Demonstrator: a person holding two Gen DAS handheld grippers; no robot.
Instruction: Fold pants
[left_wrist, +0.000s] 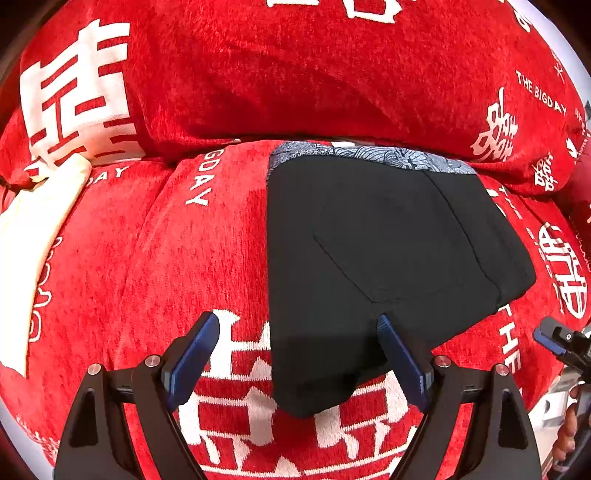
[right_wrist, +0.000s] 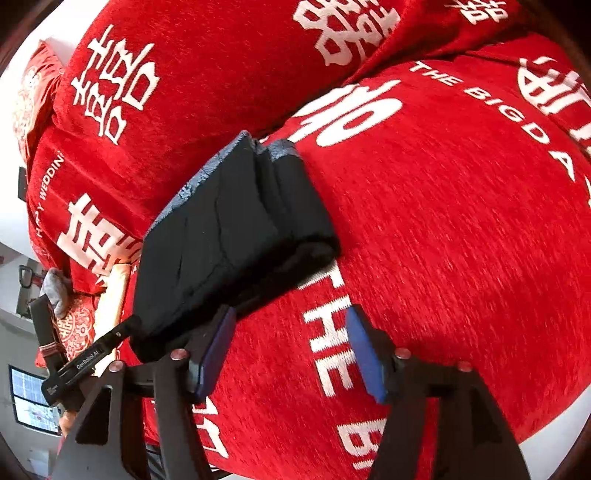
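One folded pair of black pants (left_wrist: 376, 258) lies at 12 o'clock on one red sofa cover (left_wrist: 166, 258). Two tools, left tool (left_wrist: 297, 328) and right tool (right_wrist: 291, 321), both spread wide. One cream cloth (left_wrist: 33, 236) at 9 o'clock.

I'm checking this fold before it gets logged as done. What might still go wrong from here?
1. The folded black pants lie on a soft, bulging red sofa cover; the thick stack may slump or spring open.
2. The open left gripper straddles the near corner, so closing or lifting could snag a layer.
3. The open right gripper sits right beside the loose folded edge and might nudge it.
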